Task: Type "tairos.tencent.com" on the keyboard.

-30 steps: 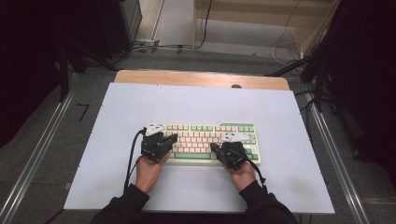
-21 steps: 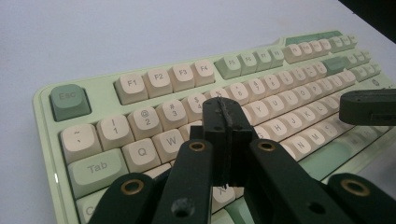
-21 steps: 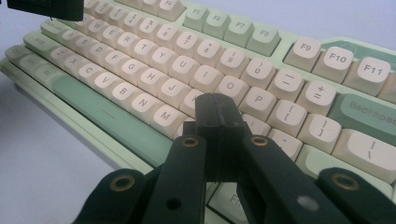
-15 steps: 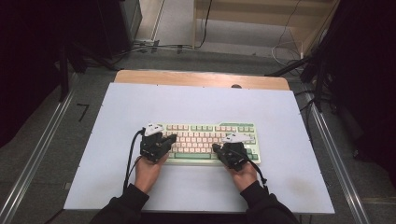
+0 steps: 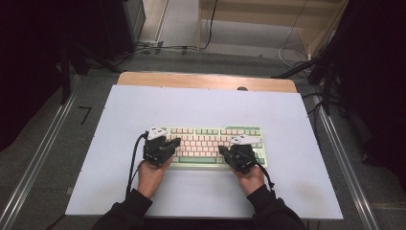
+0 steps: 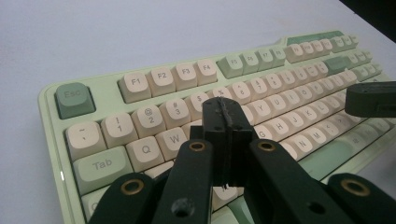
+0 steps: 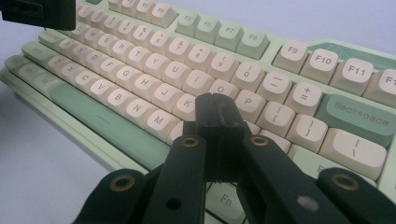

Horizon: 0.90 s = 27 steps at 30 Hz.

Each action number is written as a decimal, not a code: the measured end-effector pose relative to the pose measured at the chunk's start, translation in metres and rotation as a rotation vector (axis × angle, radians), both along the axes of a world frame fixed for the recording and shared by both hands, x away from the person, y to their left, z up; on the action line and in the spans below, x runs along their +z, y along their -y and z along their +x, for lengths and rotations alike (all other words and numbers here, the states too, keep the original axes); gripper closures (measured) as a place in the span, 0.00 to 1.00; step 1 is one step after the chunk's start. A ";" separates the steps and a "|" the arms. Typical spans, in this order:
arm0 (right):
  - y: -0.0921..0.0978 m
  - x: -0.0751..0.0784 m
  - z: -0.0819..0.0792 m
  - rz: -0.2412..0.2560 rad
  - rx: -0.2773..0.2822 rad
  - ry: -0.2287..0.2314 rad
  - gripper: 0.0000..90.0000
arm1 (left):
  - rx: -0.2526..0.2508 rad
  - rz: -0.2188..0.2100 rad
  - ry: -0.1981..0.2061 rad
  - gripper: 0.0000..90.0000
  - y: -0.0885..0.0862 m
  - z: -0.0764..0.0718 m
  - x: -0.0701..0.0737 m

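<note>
Little has shifted since the earlier pictures: both grippers stay poised over the keys, the right one drawn slightly nearer the person.

Under the jaws lies the pale green plastic keyboard with cream keycaps [image 5: 210, 143], flat on the white table mat [image 5: 201, 108]. Left gripper [image 6: 225, 122] has its jaws pressed together, empty, tips above the keys just right of W. Right gripper [image 7: 216, 116] is likewise closed on nothing, tips over the keys beside K, the green spacebar [image 7: 100, 122] to their left.
</note>
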State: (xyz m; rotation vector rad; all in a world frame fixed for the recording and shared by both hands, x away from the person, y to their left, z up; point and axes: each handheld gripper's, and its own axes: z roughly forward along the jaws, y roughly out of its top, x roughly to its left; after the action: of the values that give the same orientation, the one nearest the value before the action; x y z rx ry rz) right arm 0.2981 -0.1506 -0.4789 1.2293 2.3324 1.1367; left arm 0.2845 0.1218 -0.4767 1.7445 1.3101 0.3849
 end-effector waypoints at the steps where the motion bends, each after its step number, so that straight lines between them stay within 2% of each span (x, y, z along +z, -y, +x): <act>1: 0.000 0.000 0.000 0.002 0.001 -0.001 0.98 | 0.000 0.001 0.000 1.00 0.000 0.000 0.000; 27: -0.019 0.004 0.011 0.013 0.010 0.023 0.98 | -0.005 0.018 -0.020 1.00 0.001 -0.004 -0.005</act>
State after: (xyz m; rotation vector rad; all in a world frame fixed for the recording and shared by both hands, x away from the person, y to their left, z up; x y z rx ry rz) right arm 0.3094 -0.1317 -0.4753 1.2041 2.3203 1.1648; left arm 0.2804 0.1208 -0.4820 1.7700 1.3200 0.3786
